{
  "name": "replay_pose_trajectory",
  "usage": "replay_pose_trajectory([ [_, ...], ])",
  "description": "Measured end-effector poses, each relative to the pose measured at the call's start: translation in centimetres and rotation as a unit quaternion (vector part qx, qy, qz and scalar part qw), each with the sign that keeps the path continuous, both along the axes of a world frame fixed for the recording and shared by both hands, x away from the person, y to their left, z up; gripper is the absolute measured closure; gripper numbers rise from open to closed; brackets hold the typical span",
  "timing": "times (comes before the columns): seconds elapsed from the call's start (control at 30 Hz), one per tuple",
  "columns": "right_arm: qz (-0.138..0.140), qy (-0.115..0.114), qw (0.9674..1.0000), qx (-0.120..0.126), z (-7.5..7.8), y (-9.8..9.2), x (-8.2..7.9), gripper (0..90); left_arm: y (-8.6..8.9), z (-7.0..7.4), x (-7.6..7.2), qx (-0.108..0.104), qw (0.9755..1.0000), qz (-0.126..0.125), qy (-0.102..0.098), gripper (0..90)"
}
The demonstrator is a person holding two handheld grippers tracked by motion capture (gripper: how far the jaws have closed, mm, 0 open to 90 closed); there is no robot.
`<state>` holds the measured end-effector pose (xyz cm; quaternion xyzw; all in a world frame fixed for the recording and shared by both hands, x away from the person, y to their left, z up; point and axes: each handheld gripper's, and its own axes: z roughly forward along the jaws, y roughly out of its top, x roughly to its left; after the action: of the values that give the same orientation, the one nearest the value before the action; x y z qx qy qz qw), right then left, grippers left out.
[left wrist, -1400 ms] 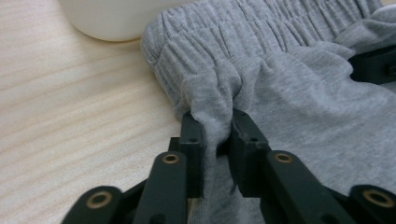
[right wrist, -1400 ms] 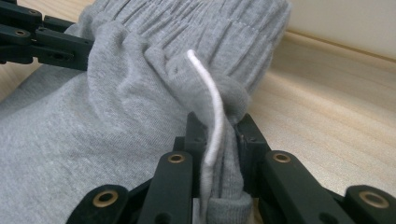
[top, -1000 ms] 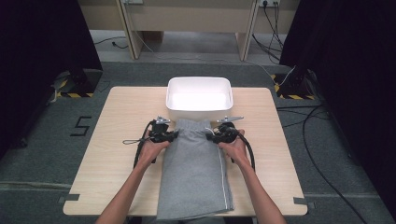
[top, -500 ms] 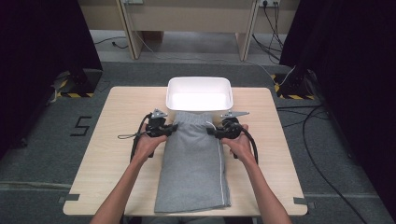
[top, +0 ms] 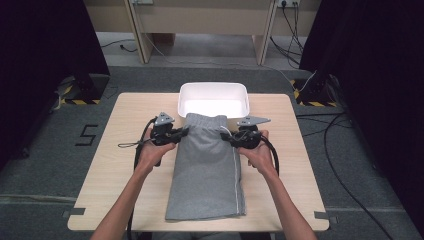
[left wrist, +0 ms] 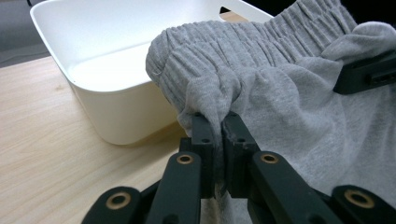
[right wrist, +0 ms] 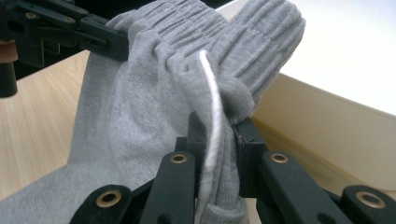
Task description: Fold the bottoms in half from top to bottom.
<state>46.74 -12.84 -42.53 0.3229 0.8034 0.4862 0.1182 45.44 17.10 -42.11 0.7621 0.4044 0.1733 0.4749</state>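
Note:
Grey shorts (top: 207, 170) with an elastic waistband and a white drawstring (right wrist: 212, 107) lie lengthwise on the wooden table, waistband end lifted toward the white tub (top: 214, 95). My left gripper (top: 181, 133) is shut on the waistband's left corner (left wrist: 205, 100). My right gripper (top: 226, 136) is shut on the right corner (right wrist: 238, 93), with the drawstring caught between its jaws. Both hold the waistband raised off the table, just short of the tub's near wall. The shorts' leg end rests flat near the table's front edge.
The white tub (left wrist: 93, 51) stands at the table's far middle, its inside bare. Bare wood (top: 125, 150) lies left and right of the shorts. Cables (top: 345, 165) trail on the floor at the right. Table legs and dark curtains stand behind.
Both grippers have risen with the waistband and moved slightly toward the tub. The shorts' top end is lifted higher, and the leg end has slid a little forward.

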Motion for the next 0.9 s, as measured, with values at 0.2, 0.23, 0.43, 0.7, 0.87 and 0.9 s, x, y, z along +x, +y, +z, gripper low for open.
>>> replay_pose_trajectory([
  [0.2,0.011,-0.043,0.9988,-0.022,-0.1,0.0,-2.5,80.4,0.1,-0.4,-2.2,0.002,0.9996,-0.02,-0.019,83.5],
  [0.23,0.013,-0.046,0.9986,-0.024,-0.3,0.0,-3.0,80.4,0.1,-0.5,-2.6,0.005,0.9995,-0.023,-0.02,83.3],
  [0.43,0.023,-0.064,0.9972,-0.032,-1.4,-0.3,-5.7,80.3,0.2,-1.8,-5.2,0.011,0.9987,-0.043,-0.024,82.8],
  [0.7,0.039,-0.072,0.9955,-0.048,-3.5,-0.6,-9.1,80.3,0.0,-4.3,-8.2,0.036,0.9969,-0.069,-0.011,81.7],
  [0.87,0.051,-0.058,0.9957,-0.05,-5.0,-0.5,-11.3,80.1,0.2,-6.0,-9.6,0.04,0.9959,-0.081,0.009,80.7],
  [0.9,0.053,-0.056,0.9959,-0.049,-5.3,-0.6,-11.6,80.0,0.3,-6.3,-9.9,0.039,0.9958,-0.082,0.013,80.5],
])
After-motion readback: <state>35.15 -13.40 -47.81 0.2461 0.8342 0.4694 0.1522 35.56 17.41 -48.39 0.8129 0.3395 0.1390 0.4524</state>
